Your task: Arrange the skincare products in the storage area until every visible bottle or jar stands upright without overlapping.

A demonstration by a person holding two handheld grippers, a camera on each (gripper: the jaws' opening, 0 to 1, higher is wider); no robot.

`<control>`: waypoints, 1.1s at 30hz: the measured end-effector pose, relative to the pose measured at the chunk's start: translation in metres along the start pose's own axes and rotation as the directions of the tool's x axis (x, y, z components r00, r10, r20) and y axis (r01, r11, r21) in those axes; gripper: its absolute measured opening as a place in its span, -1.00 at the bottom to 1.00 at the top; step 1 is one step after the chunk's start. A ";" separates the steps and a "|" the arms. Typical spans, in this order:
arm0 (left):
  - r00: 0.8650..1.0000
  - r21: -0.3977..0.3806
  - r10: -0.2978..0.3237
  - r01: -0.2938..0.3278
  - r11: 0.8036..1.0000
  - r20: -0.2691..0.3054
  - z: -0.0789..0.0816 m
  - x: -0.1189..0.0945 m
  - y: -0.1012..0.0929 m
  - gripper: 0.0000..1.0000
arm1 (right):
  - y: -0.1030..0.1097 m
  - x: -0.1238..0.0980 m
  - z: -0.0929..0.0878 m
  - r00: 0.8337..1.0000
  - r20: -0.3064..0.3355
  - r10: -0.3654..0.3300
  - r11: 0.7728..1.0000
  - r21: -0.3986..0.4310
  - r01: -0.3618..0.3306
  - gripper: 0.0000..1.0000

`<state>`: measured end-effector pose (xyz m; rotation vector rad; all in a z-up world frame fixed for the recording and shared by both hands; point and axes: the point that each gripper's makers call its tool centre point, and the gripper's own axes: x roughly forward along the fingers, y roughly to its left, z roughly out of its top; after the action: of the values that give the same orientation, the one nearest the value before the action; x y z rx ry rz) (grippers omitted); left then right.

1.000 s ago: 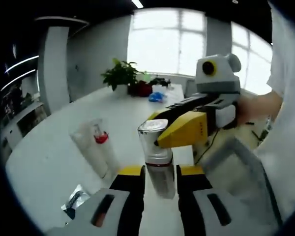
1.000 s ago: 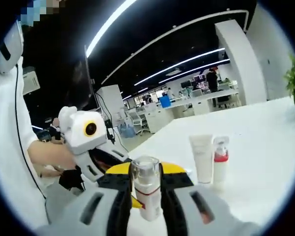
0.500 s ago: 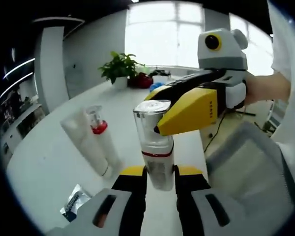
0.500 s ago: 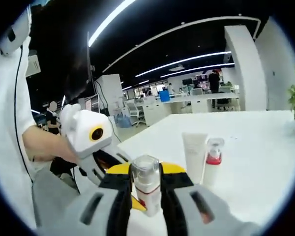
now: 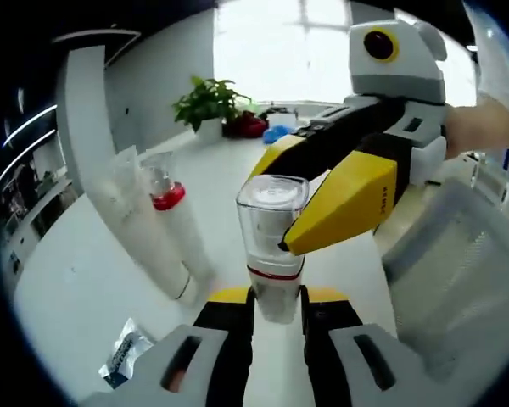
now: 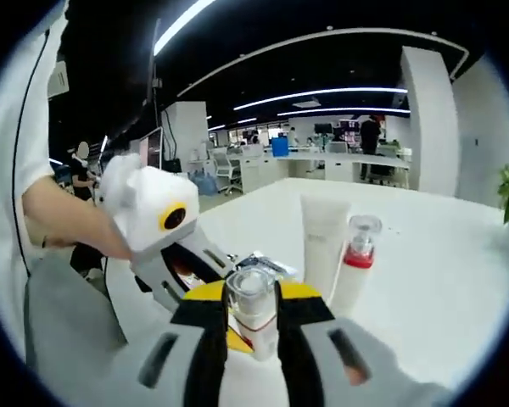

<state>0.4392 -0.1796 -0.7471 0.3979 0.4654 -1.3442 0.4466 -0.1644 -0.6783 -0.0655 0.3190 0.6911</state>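
Note:
A clear bottle (image 5: 271, 242) with a clear cap and a red band is held above the white table (image 5: 76, 288). My left gripper (image 5: 276, 298) is shut on its lower part. My right gripper (image 5: 280, 212) reaches in from the right and is shut on its upper part, one yellow jaw in front. In the right gripper view the same bottle (image 6: 253, 309) sits between my right gripper (image 6: 253, 292) jaws, and the left gripper (image 6: 216, 275) comes in from the left. A white tube (image 5: 140, 225) and a pump bottle with a red collar (image 5: 176, 233) stand upright side by side.
A small foil packet (image 5: 123, 360) lies on the table near the left gripper. A grey bin (image 5: 458, 271) sits at the right. A potted plant (image 5: 208, 102) and small items stand at the table's far end. A person's hand (image 6: 64, 220) holds the left gripper.
Both views have shifted as the hands moved toward the tube and pump bottle, which now look larger. The clear bottle stays held by both grippers and stands more upright.

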 end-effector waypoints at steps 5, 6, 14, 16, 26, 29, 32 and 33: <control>1.000 0.011 0.010 -0.010 1.000 -0.022 -0.012 0.014 0.003 -0.64 | -0.007 0.006 -0.018 0.999 -0.039 -0.013 1.000 -0.016 0.012 -0.58; 1.000 0.010 0.010 -0.010 1.000 -0.025 -0.014 0.015 0.004 -0.64 | -0.007 0.006 -0.020 0.999 -0.040 -0.013 1.000 -0.016 0.013 -0.58; 0.999 0.008 0.011 -0.011 1.000 -0.035 -0.024 0.027 0.011 -0.64 | -0.015 0.011 -0.031 0.998 -0.057 -0.028 1.000 -0.011 0.027 -0.58; 0.999 0.008 0.015 -0.015 1.000 -0.040 -0.027 0.028 0.012 -0.64 | -0.016 0.013 -0.034 0.997 -0.065 -0.030 0.999 -0.014 0.029 -0.58; 1.000 -0.023 0.023 -0.023 0.999 0.001 -0.022 0.035 0.016 -0.64 | -0.026 0.015 -0.034 0.997 -0.065 -0.048 0.999 -0.022 0.047 -0.58; 1.000 -0.021 0.022 -0.022 1.000 0.006 -0.020 0.038 0.020 -0.64 | -0.031 0.016 -0.035 0.996 -0.064 -0.056 0.998 -0.020 0.054 -0.57; 1.000 -0.014 0.027 -0.027 1.000 0.010 -0.018 0.040 0.024 -0.65 | -0.037 0.018 -0.035 0.996 -0.065 -0.069 0.997 -0.027 0.068 -0.57; 1.000 -0.013 0.028 -0.028 1.000 0.010 -0.018 0.041 0.025 -0.65 | -0.039 0.018 -0.036 0.995 -0.067 -0.076 0.997 -0.030 0.074 -0.58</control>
<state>0.4689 -0.1996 -0.7842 0.3855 0.4582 -1.3152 0.4751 -0.1891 -0.7199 -0.1265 0.3709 0.6197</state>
